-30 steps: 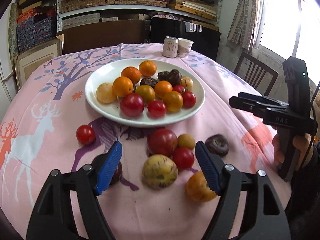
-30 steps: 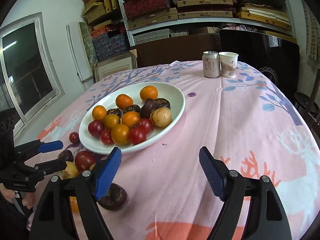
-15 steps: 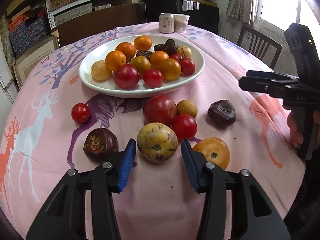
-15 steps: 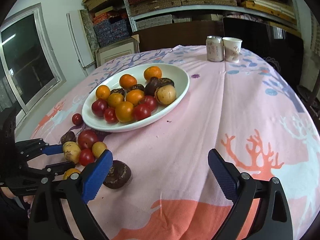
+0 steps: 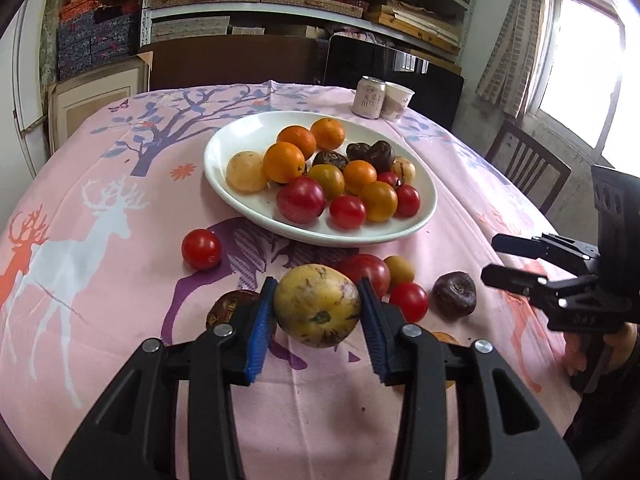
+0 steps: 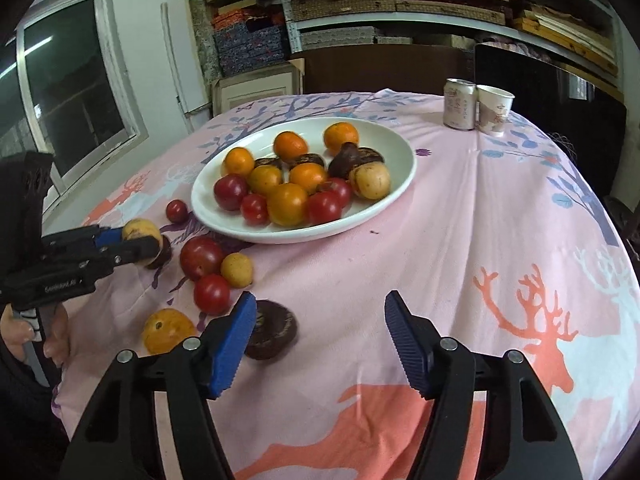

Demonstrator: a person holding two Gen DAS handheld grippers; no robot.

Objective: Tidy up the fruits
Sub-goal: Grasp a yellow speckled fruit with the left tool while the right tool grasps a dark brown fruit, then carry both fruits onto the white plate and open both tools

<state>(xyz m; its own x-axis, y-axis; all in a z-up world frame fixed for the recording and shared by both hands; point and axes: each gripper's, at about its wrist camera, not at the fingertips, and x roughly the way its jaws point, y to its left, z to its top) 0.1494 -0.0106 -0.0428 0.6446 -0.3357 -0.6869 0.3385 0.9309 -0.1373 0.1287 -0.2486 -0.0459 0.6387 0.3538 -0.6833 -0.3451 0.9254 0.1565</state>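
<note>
My left gripper (image 5: 318, 322) is shut on a round yellow speckled fruit (image 5: 317, 305) and holds it just above the tablecloth; it also shows in the right wrist view (image 6: 138, 234). A white plate (image 5: 236, 196) behind it holds several oranges, tomatoes and dark fruits. Loose on the cloth lie a small tomato (image 5: 201, 249), a large red tomato (image 5: 370, 270), a small yellow fruit (image 5: 400, 269), another tomato (image 5: 409, 301) and a dark fruit (image 5: 455, 294). My right gripper (image 6: 318, 340) is open and empty, its left finger beside the dark fruit (image 6: 272, 336).
A can (image 5: 369, 97) and a paper cup (image 5: 396, 101) stand at the table's far edge. An orange fruit (image 6: 168, 330) lies near the front left edge. A chair (image 5: 524, 164) stands to the right. Shelves of boxes fill the back wall.
My left gripper closed on the yellow speckled fruit and lifted it slightly. My right gripper narrowed a little and shifted nearer the dark fruit.
</note>
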